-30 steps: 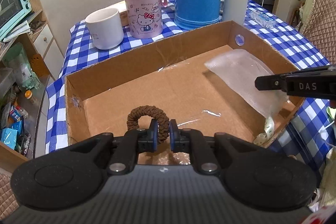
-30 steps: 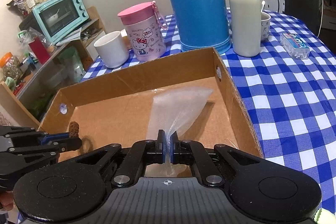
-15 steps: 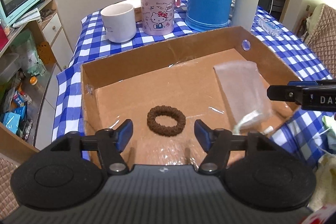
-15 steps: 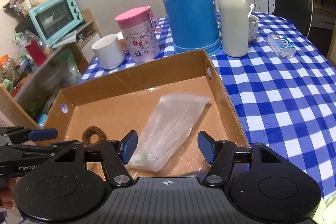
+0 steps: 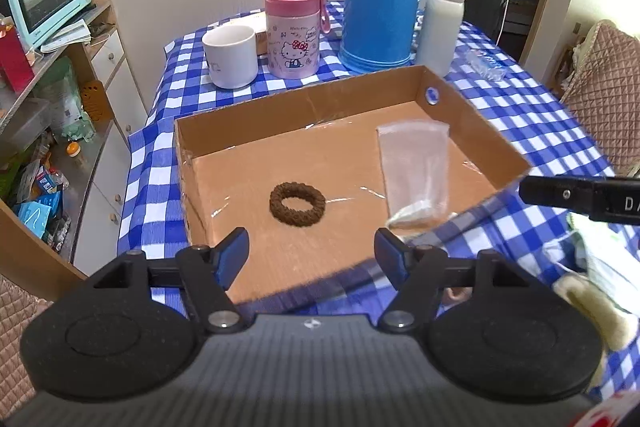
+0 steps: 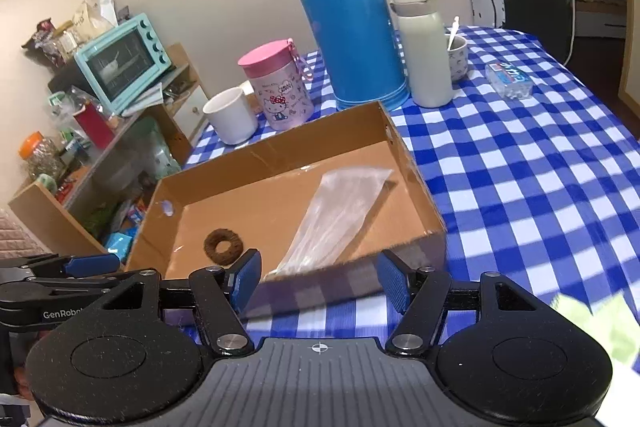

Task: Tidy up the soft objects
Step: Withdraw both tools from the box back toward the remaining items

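The cardboard box [image 5: 472, 115] is sitting open-topped on the blue-checked tabletop [image 6: 520, 187], filling the middle of both wrist views. It is holding two soft things. The clear plastic bag [image 5: 414, 171] is lying flat along the box floor toward 3 o'clock in the left view, its lower end near the front wall; some pale content is showing through at that end, too blurred to name. The brown hair scrunchie [image 5: 297, 203] is lying flat near the centre of the floor, well apart from the bag, at about 9 o'clock of it.

Beyond the box at 12 o'clock the blue thermos [image 6: 344, 11] is standing upright, with the white flask [image 6: 424, 47] just beside it at 3 o'clock. The pink lidded cup [image 5: 294, 31] and the white mug [image 5: 231, 57] are standing at 11 o'clock. The mug's inside is not showing.

The left tongs [image 5: 311, 253] are hovering above the box's near edge, pointing down into it, pads standing wide apart with nothing between them; they have just been opening. The right tongs [image 6: 319, 281] are hanging likewise over the near wall, spread apart and empty, tilted down toward the bag.
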Demonstrator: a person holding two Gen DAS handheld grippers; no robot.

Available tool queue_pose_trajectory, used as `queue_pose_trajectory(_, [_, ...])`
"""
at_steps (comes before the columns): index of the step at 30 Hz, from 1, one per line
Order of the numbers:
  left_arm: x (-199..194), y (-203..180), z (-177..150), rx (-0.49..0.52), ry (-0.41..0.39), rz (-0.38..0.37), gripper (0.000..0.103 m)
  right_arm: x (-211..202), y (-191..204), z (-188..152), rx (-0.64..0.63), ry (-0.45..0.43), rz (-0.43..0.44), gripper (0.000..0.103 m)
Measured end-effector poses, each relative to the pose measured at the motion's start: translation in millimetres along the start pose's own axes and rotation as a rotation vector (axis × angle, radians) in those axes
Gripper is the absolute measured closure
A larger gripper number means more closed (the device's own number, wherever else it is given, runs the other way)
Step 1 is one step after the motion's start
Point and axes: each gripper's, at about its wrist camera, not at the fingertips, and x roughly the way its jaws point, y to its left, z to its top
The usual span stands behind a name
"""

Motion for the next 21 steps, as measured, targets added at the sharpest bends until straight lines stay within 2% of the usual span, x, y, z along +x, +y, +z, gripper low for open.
queue_pose_trajectory(9, [-43.2,-17.7,-26.2,-0.003,-0.005,-0.03,0.036,-61.9,-8.3,-25.1,0.045,-0.014,0.002,0.034])
queue_pose_trajectory(21, [-80.5,-42.3,-82.0,-0.017,0.051,-0.024,0.036,-118.8,-17.4,-67.1,0.002,-0.003,0.009,0.033])
